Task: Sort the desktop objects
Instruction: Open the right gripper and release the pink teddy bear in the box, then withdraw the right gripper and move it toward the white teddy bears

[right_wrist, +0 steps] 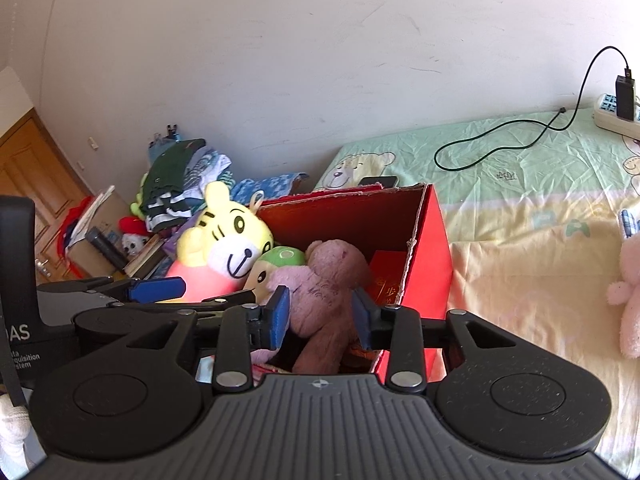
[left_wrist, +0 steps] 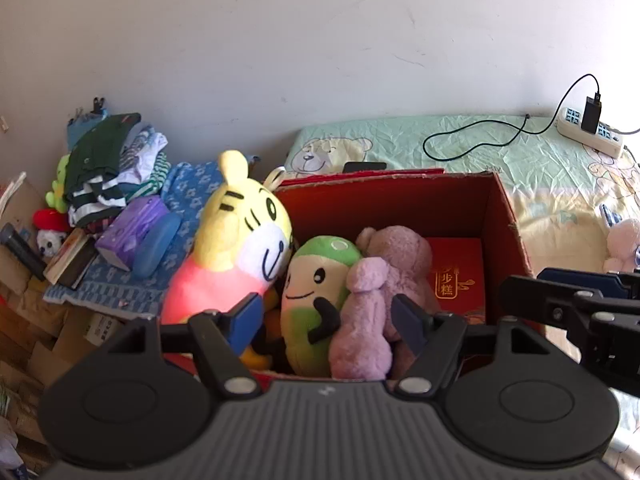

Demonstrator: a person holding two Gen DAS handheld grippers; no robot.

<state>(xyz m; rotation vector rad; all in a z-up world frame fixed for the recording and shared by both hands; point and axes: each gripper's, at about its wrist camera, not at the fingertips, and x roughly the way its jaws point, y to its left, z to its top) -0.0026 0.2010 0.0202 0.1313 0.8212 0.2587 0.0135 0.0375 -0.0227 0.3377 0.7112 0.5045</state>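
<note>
An open red cardboard box (left_wrist: 512,220) (right_wrist: 432,256) stands on the bed and holds a yellow tiger plush (left_wrist: 244,224) (right_wrist: 224,240), a green plush (left_wrist: 316,280) (right_wrist: 280,258) and a purple bear plush (left_wrist: 384,276) (right_wrist: 324,280). My left gripper (left_wrist: 328,318) hovers open over the box's near side, its pads flanking the green plush and the bear's arm without pressing. My right gripper (right_wrist: 320,316) is open around the purple bear's body, which rests in the box. A pink plush (left_wrist: 622,244) (right_wrist: 628,292) lies on the bed to the right.
A red packet (left_wrist: 456,272) lies in the box's right part. A power strip (left_wrist: 592,132) with a charger and black cable (left_wrist: 480,136) sits at the bed's far right, a phone (right_wrist: 378,181) behind the box. Folded clothes (left_wrist: 104,164), a purple tissue box (left_wrist: 132,232) and books crowd the left.
</note>
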